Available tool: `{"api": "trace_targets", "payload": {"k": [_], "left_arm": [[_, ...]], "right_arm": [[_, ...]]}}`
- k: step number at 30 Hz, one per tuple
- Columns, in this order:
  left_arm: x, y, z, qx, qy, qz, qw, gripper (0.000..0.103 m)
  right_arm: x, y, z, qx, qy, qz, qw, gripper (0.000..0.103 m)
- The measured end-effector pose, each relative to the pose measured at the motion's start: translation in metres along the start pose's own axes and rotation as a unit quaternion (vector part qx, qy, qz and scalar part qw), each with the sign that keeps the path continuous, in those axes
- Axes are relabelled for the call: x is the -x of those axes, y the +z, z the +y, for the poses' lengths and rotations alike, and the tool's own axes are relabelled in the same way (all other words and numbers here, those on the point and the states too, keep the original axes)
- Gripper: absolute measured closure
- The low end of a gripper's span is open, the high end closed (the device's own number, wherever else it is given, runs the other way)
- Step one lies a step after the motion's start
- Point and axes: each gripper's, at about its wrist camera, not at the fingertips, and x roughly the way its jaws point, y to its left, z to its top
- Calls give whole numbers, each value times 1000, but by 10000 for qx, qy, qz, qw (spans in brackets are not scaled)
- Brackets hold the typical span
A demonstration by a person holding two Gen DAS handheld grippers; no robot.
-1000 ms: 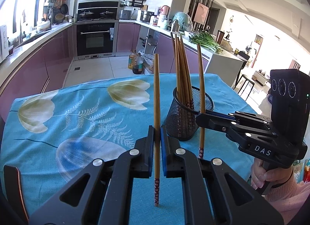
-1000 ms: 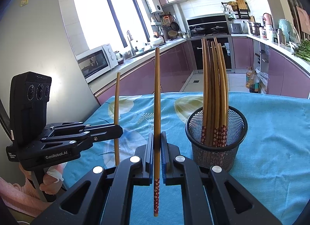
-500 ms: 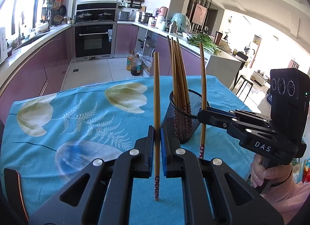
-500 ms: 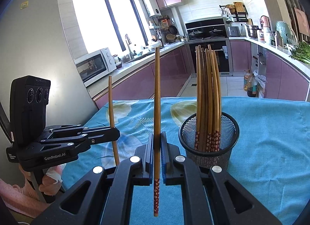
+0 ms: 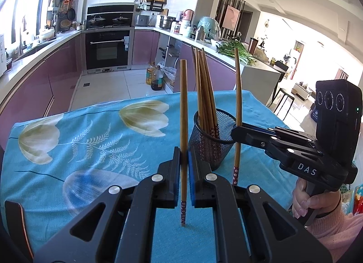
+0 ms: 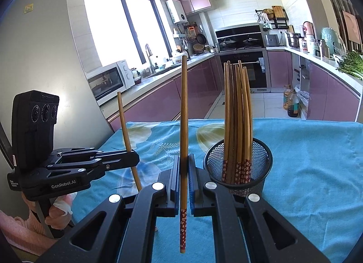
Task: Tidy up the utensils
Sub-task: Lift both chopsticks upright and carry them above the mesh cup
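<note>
A black mesh cup (image 5: 213, 138) stands on the blue flowered tablecloth (image 5: 90, 140) and holds several wooden chopsticks (image 5: 204, 90). My left gripper (image 5: 184, 161) is shut on one upright chopstick (image 5: 183, 104), just left of the cup. My right gripper (image 6: 184, 167) is shut on another upright chopstick (image 6: 184, 108); in the left wrist view it (image 5: 236, 130) holds that chopstick (image 5: 237, 95) at the cup's right side. The cup (image 6: 238, 167) and the left gripper (image 6: 132, 157) with its tilted chopstick (image 6: 127, 131) also show in the right wrist view.
The table's far edge (image 5: 136, 102) faces a kitchen floor with oil bottles (image 5: 155, 77). Purple cabinets and an oven (image 5: 107, 49) stand behind. A grey wall (image 6: 40, 59) is at the table's left side.
Both grippers have risen and drawn back a little, so the cup looks farther away. The left chopstick leans more in the right wrist view. Both grips are unchanged.
</note>
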Motion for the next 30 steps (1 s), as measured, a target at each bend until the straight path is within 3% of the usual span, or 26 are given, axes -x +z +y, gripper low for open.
{"api": "trace_targets", "payload": {"k": [30], "left_arm": [[6, 11, -6, -123, -73, -143, 9998, 96]], "right_arm": [[7, 12, -9, 39, -93, -203, 9997, 97]]}}
